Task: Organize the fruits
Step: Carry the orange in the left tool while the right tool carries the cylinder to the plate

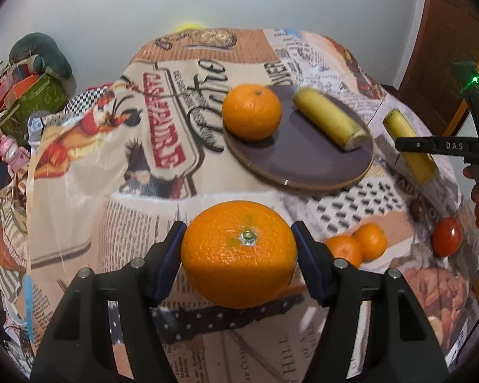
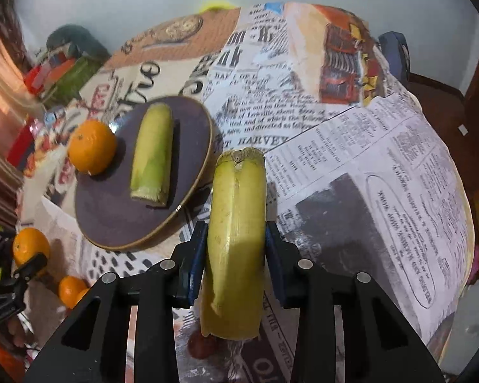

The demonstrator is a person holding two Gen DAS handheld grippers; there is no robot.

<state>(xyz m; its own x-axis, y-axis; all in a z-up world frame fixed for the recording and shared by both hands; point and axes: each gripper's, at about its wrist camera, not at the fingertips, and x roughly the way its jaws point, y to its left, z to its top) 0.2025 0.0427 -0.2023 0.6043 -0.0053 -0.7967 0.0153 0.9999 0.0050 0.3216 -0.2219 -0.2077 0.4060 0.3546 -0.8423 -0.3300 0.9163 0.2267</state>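
My left gripper (image 1: 239,242) is shut on a large orange (image 1: 238,253), held above the cloth-covered table. My right gripper (image 2: 234,239) is shut on a yellow banana piece (image 2: 236,242), held upright just right of the plate; it also shows in the left wrist view (image 1: 410,146). A dark round plate (image 1: 303,159) carries a second orange (image 1: 252,111) and another banana piece (image 1: 330,118); these show in the right wrist view too: plate (image 2: 111,217), orange (image 2: 92,146), banana piece (image 2: 151,156).
Two small tangerines (image 1: 356,244) and a red tomato (image 1: 447,236) lie on the printed tablecloth (image 1: 111,159) right of my left gripper. A small red fruit (image 2: 201,346) lies under the held banana. Cluttered boxes and toys (image 1: 25,95) stand at far left.
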